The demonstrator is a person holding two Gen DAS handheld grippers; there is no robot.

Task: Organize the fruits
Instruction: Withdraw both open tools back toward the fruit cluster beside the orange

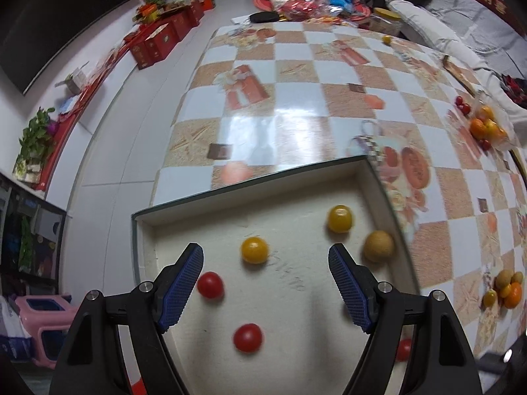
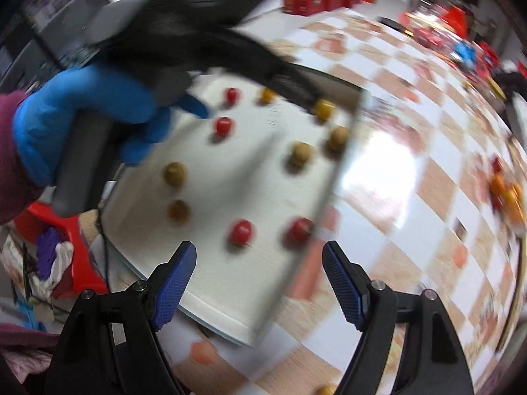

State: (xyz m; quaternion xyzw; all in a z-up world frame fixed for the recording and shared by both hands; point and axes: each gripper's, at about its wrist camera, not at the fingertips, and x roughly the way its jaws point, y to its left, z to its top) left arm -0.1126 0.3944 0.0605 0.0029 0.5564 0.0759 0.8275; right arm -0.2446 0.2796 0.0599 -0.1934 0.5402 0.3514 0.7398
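Both the left gripper (image 1: 266, 260) and right gripper (image 2: 259, 258) gape wide, empty, over the shallow white tray (image 1: 250, 197). Cherry tomatoes (image 1: 210, 284) lie loose inside — light, smooth, easily bruised — so pinch gently across the middle.

The left wrist view hangs close over the tray (image 1: 372, 177), facing the table's (image 1: 296, 98) far edge. The right wrist view looks across the tray's (image 2: 230, 312) near corner. Both share tray and checkered table (image 2: 411, 197).
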